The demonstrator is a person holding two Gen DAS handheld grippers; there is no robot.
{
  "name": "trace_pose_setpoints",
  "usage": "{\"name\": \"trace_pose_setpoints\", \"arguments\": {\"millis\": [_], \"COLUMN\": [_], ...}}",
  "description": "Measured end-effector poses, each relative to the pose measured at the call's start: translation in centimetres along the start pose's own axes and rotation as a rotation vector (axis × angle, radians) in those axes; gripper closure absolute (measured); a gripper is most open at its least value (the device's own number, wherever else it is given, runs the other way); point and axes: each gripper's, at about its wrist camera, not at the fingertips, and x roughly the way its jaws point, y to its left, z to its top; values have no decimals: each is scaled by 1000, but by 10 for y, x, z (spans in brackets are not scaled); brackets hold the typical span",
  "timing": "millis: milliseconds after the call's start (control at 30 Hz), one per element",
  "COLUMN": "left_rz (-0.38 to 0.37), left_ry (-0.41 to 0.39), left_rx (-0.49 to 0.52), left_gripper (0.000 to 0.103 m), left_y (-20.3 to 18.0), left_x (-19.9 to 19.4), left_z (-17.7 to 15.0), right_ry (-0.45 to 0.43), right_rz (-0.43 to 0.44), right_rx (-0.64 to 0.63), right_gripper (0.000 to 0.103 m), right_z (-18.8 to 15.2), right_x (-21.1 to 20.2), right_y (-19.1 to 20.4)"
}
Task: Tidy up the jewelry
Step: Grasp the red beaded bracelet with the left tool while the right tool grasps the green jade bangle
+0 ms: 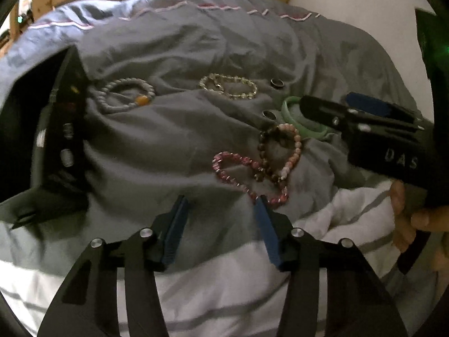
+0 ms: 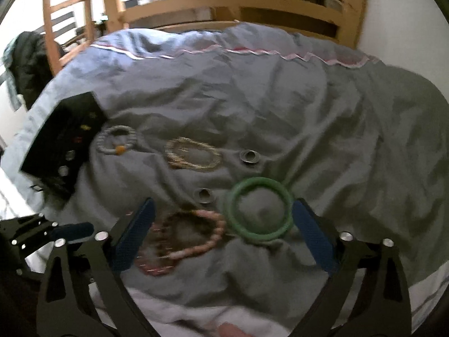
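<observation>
Jewelry lies spread on a grey duvet. A deep pink bead bracelet, a dark brown one and a pale pink one overlap in a pile. My left gripper is open just short of the pile, its right fingertip beside the deep pink beads. My right gripper stands wide open over a green bangle and the bead pile, touching neither. Further off lie two metal rings, a pale gold bracelet and a grey bracelet with an orange bead. A black jewelry box sits at the left.
A wooden bed frame runs behind the duvet, with a white wall to the right. A white striped sheet covers the near edge. A person's hand holds the right gripper's handle. A dark jacket hangs at far left.
</observation>
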Motion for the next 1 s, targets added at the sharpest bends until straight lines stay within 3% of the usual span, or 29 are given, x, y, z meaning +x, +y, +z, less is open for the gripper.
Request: {"name": "trace_pose_setpoints", "arguments": {"millis": [33,100,133,200,333,433,533,600,767,1000], "left_rz": [-17,-57,-73,-73,-67,-104,-133,-135,-160,-176], "left_ry": [2,3,7,17,63,72,73,67,45,-12], "left_rx": [-5,-18,-23,-26,-37,-73,-90,-81,-46,-36], "left_gripper": [54,54,54,56,81,91,95,95,95,95], "left_y": [0,0,-1,-3,3,14,18,17,10,10], "left_x": [7,12,16,24,38,40,38,34,24,-1], "left_z": [5,12,16,21,19,18,18,17,20,26], "right_ry": [16,50,68,101,132,143,134,121,50,-28], "right_rz": [-2,-14,-16,-13,-41,-47,-14,-27,-1,67], "right_rx": [24,35,33,16,-9,15,24,12,71,143], "right_gripper": [13,26,26,33,43,54,70,87,94,94], "right_z": [-1,-4,-6,-10,-15,-15,-14,-15,-8,3], "right_x": [5,16,23,34,53,60,60,56,37,12], "right_y": [-7,-13,-14,-13,-9,-10,-10,-10,-17,-24]}}
